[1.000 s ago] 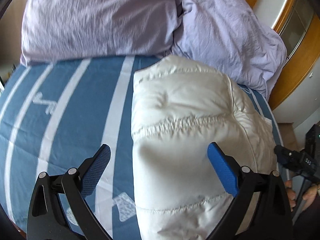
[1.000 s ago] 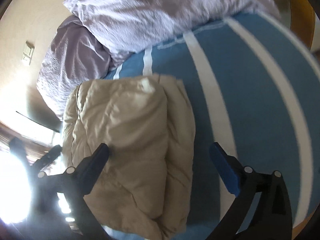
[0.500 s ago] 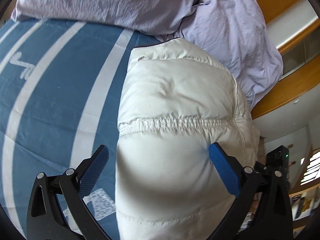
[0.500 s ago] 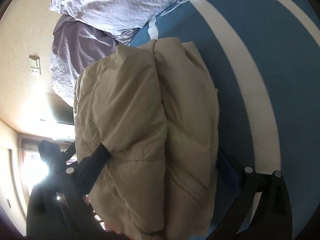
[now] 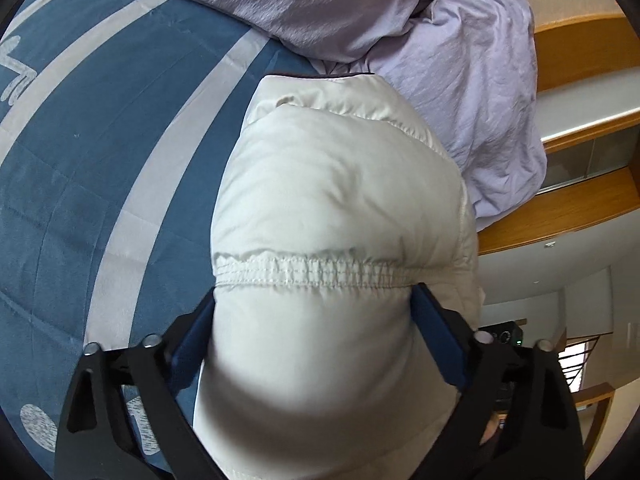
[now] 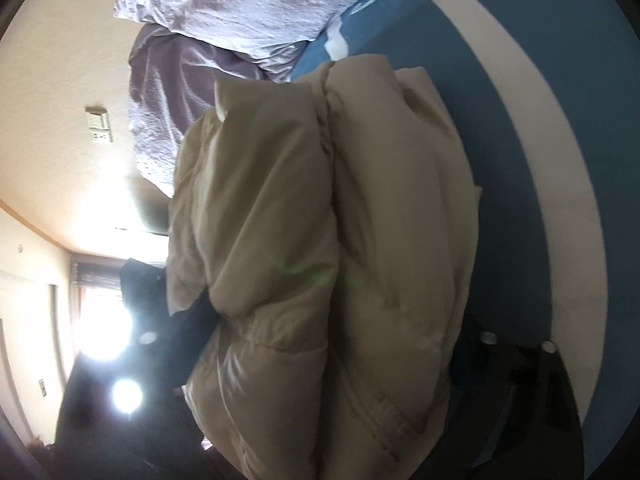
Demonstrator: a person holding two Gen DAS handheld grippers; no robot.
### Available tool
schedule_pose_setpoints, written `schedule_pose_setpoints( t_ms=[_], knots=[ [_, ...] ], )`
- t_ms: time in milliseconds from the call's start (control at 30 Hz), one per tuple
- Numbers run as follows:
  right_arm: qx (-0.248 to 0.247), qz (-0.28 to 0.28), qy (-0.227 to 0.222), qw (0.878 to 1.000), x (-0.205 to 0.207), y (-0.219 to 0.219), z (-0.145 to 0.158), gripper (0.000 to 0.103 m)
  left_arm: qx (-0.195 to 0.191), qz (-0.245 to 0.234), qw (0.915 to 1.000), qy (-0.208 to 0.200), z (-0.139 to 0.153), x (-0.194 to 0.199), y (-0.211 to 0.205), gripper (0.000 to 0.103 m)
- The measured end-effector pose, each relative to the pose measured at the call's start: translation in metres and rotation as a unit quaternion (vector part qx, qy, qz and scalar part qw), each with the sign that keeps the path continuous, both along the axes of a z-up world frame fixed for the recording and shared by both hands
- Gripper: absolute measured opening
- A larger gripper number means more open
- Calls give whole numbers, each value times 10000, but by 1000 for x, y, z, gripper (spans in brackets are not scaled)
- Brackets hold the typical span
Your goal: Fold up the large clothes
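Observation:
A folded white puffer jacket [image 5: 336,200] lies in a thick bundle on a blue bedcover with pale stripes [image 5: 100,128]. My left gripper [image 5: 316,312] straddles the bundle's near end, its blue pads pressed into both sides just under an elastic seam. In the right wrist view the same jacket [image 6: 320,240] looks beige in backlight. My right gripper [image 6: 332,332] also has the bundle between its fingers; the left finger presses its side and the right finger is mostly hidden behind the fabric.
Lilac pillows and a crumpled lilac duvet [image 5: 460,40] lie just beyond the jacket. A wooden headboard and shelf [image 5: 580,208] stand at the right. A bright window [image 6: 104,332] glares in the right wrist view.
Both grippers have moved forward onto the jacket and closed from wide open until the pads press into its sides. The right view has tilted further.

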State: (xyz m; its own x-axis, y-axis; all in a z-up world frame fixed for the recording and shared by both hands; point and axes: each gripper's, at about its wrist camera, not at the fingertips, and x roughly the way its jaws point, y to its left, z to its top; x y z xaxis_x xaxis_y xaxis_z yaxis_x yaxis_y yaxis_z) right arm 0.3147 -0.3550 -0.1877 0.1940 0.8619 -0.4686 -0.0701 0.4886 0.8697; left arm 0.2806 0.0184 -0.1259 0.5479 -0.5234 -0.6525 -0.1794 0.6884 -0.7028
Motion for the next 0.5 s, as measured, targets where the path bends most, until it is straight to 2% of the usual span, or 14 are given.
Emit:
schedule_pose_setpoints(
  t_ms=[67, 167, 500],
  knots=[
    [113, 7, -46, 9999, 3, 1, 2, 74, -80, 42, 10000, -35, 3, 2, 5, 82],
    [208, 32, -126, 9997, 8, 5, 7, 64, -89, 104, 9998, -107, 11, 6, 14, 77],
    [202, 127, -264, 9994, 52, 58, 30, 57, 254, 468, 9983, -233, 39, 34, 61, 76]
  ],
)
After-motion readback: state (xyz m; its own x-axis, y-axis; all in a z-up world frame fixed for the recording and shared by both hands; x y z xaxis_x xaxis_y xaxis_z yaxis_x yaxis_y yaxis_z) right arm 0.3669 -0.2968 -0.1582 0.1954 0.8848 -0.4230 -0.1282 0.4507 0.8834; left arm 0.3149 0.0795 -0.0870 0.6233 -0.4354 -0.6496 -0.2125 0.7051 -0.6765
